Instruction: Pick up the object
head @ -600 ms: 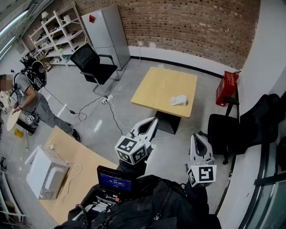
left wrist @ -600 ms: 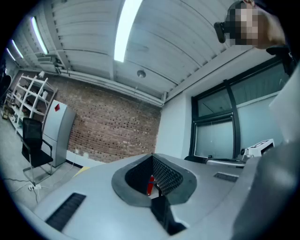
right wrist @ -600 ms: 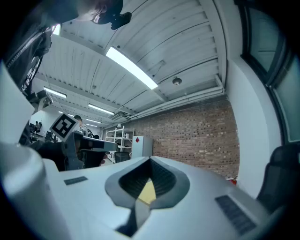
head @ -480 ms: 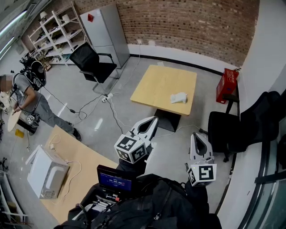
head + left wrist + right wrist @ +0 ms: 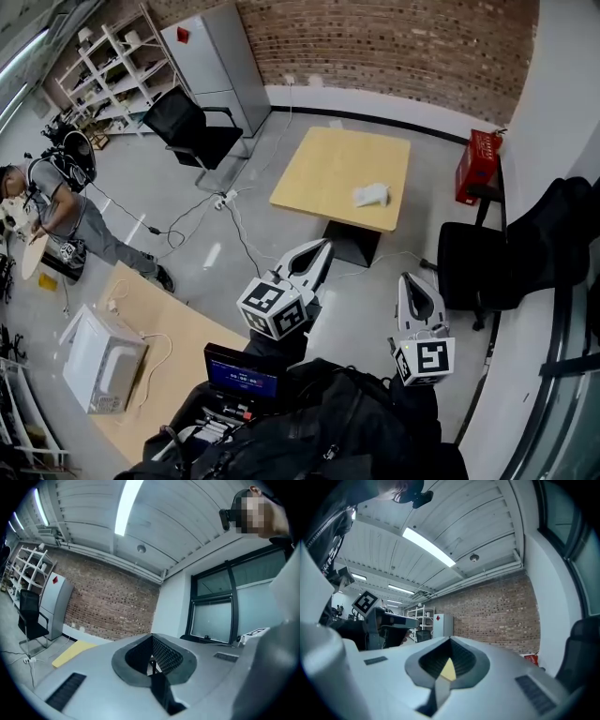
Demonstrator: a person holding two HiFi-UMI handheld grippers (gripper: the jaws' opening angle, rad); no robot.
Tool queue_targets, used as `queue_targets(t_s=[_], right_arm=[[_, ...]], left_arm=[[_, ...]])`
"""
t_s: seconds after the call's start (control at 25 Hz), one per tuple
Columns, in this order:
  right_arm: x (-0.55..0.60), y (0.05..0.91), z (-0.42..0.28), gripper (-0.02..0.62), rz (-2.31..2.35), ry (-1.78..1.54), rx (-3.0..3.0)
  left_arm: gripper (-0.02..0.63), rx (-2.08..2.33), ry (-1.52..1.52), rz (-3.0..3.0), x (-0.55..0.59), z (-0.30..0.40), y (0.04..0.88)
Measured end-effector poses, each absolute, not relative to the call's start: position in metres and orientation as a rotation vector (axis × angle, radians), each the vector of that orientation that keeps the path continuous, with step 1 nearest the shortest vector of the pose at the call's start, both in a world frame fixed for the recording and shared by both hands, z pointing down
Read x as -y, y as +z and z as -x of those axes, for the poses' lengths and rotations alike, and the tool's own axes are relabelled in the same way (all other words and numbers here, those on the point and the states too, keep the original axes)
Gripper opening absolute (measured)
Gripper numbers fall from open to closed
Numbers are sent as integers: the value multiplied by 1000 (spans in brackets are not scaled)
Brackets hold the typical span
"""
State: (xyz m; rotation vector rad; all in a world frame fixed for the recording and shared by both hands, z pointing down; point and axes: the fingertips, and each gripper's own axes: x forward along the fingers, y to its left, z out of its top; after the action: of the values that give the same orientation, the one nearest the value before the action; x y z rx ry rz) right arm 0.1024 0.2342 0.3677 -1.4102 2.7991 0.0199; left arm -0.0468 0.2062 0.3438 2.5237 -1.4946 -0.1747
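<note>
Plainly, the step in hand is the approach, since nothing is grasped yet. The left gripper (image 5: 322,247) and the right gripper (image 5: 413,282) are both clenched tip to tip on nothing, held level in front of the person and aimed roughly toward the wooden table (image 5: 328,169). The white object (image 5: 372,195) lies on that table near its right edge, well apart from both grippers, with bare floor between.

To do this well, I would judge that the person should first close the distance and stand square to the table's near side, stepping clear of the cables (image 5: 234,234) on the floor and the black chair (image 5: 487,262) at the right. The right gripper looks the nearer match for the object's side of the table (either could serve). Its jaws need to spread before it comes down, wider than the object, which looks soft and crumpled. A slow, low entry with one pad on each side should avoid shoving it off the table edge. Only then close and lift straight up.
</note>
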Motion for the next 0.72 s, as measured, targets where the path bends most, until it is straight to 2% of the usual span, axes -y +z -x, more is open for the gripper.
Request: queue_targets(t_s=[0.72], right_arm=[[-204, 405, -86, 5, 1366, -13, -2890]], left_arm=[[-2, 1450, -157, -2522, -164, 45, 375]])
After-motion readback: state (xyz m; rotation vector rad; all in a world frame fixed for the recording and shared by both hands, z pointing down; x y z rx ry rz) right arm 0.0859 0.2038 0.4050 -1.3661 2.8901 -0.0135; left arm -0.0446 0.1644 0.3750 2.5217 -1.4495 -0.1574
